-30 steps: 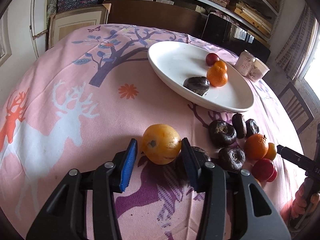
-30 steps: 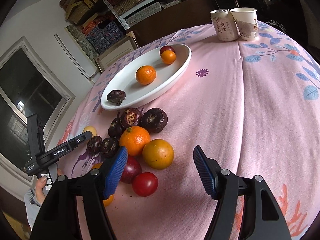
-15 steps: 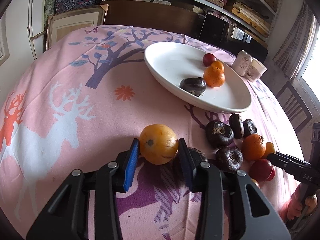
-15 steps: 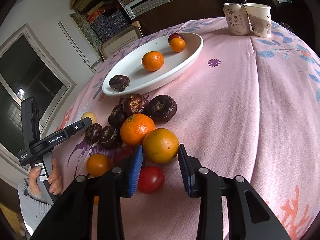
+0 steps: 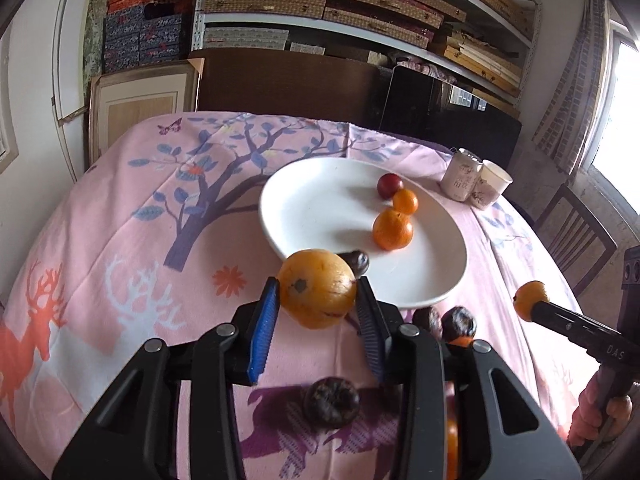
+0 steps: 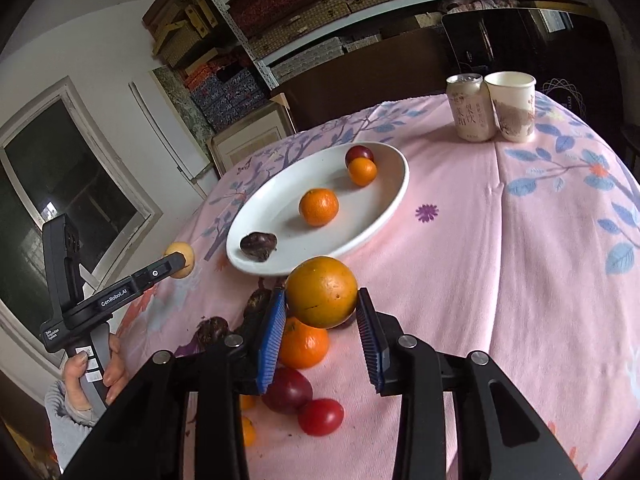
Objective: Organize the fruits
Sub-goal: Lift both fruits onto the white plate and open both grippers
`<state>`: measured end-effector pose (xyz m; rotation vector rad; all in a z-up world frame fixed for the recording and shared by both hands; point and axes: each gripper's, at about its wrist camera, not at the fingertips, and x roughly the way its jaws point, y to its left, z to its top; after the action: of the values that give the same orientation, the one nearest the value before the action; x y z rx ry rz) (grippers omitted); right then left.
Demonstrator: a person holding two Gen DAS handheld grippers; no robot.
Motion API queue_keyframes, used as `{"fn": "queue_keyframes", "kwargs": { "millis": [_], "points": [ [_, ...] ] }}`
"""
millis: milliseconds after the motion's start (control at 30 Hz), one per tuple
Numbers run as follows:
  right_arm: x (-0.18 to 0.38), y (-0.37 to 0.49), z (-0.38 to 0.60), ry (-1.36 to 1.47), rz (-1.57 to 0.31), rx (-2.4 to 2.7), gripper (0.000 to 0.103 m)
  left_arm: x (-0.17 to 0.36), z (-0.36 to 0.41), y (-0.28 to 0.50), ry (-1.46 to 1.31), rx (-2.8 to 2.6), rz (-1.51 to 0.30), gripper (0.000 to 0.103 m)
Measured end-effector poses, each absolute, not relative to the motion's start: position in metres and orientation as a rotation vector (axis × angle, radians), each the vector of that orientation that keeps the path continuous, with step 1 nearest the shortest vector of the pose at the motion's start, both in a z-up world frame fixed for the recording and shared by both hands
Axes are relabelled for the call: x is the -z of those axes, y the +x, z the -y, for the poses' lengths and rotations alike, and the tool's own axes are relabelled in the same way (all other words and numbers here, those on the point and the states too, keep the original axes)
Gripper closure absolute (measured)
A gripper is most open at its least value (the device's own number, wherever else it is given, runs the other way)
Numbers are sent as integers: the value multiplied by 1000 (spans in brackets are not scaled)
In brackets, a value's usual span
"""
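Observation:
My left gripper (image 5: pixel 317 286) is shut on a yellow-orange fruit (image 5: pixel 316 300) and holds it above the pink tablecloth, just in front of the white plate (image 5: pixel 304 208). My right gripper (image 6: pixel 321 294) is shut on a big orange (image 6: pixel 322 280), held near the plate's (image 6: pixel 394 200) front rim. The plate carries two oranges (image 6: pixel 319 207), a red plum (image 6: pixel 359 154) and a dark wrinkled fruit (image 6: pixel 259 245). Loose fruit lies under my right gripper: an orange (image 6: pixel 308 348), a plum (image 6: pixel 290 390), a red fruit (image 6: pixel 321 416) and dark ones (image 5: pixel 331 402).
A drink can (image 6: pixel 470 108) and a paper cup (image 6: pixel 514 106) stand at the table's far right. A dark wooden chair (image 5: pixel 576 236) sits beyond the right edge. Shelves of boxes fill the back wall. A hand (image 6: pixel 90 372) grips the left tool.
Both grippers closed on their fruits and lifted them off the cloth. The plate now sits nearer behind each held fruit.

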<state>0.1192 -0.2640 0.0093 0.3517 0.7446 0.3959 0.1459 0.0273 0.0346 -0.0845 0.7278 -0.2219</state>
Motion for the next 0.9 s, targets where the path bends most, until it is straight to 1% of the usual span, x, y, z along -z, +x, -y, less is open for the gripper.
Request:
{"fn": "queue_keyframes", "kwargs": {
  "millis": [100,233,267,367,400,500,633,667,733,767,900],
  "points": [
    [-27,145,247,305,-732,-398,67,-42,-14,173,-73,225,-729,65],
    [-26,180,227,305,-744,-417,67,-28,-5,212,-104,230,-776,65],
    [-21,188,224,316,-754,-424,65,-20,-5,220,-113,229,-793,64],
    [-4,200,226,332,-773,-413,48,1,-7,230,-119,242,-835,63],
    [-2,200,230,346,-767,-406,48,4,-10,230,-121,246,-841,63],
    [-3,196,244,413,-750,-402,48,3,-20,226,-157,237,-839,58],
    [-6,184,248,389,-728,-382,48,-6,-27,208,-153,232,-803,56],
    [-7,180,247,379,-725,-378,47,-8,-29,202,-148,223,-793,54],
    [-7,172,247,368,-715,-370,39,-10,-33,188,-140,193,-770,35],
    [-7,168,248,367,-712,-360,37,-9,-36,181,-139,185,-765,34],
    [0,154,261,386,-713,-325,30,4,-45,149,-126,165,-807,33]
  ]
}}
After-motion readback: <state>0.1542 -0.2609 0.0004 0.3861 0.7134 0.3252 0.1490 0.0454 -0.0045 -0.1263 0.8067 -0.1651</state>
